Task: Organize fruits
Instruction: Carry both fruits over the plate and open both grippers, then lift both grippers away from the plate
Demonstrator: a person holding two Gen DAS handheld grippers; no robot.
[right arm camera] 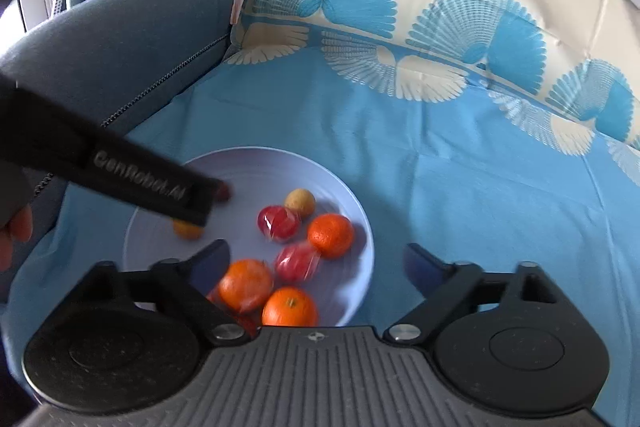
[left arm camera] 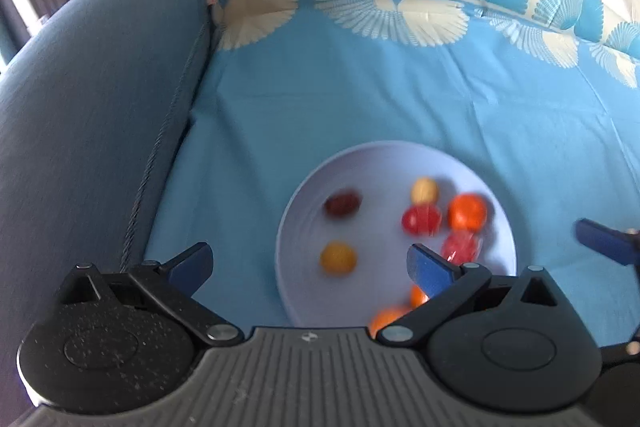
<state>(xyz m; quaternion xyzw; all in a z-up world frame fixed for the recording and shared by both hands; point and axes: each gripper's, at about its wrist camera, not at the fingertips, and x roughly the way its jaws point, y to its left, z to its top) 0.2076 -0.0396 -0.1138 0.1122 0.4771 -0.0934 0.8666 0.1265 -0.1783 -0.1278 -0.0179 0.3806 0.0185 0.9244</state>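
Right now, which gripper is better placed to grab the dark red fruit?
Left, probably. The left gripper is open over the plate side holding the dark red fruit; the right gripper is over the oranges.

A pale plate (right arm camera: 352, 211) lies on a blue cloth (right arm camera: 460, 167). On the plate are three oranges: one at the right (right arm camera: 331, 235), two at the near rim (right arm camera: 245, 285) (right arm camera: 289, 307). Two wrapped red fruits (right arm camera: 278, 223) (right arm camera: 297, 261) sit mid-plate, a tan fruit (right arm camera: 300, 202) behind them. The left gripper (right arm camera: 152, 183) reaches over the plate's left side, partly covering a yellow fruit (right arm camera: 187, 230). The right gripper (right arm camera: 316, 263) hangs spread wide over the near rim.
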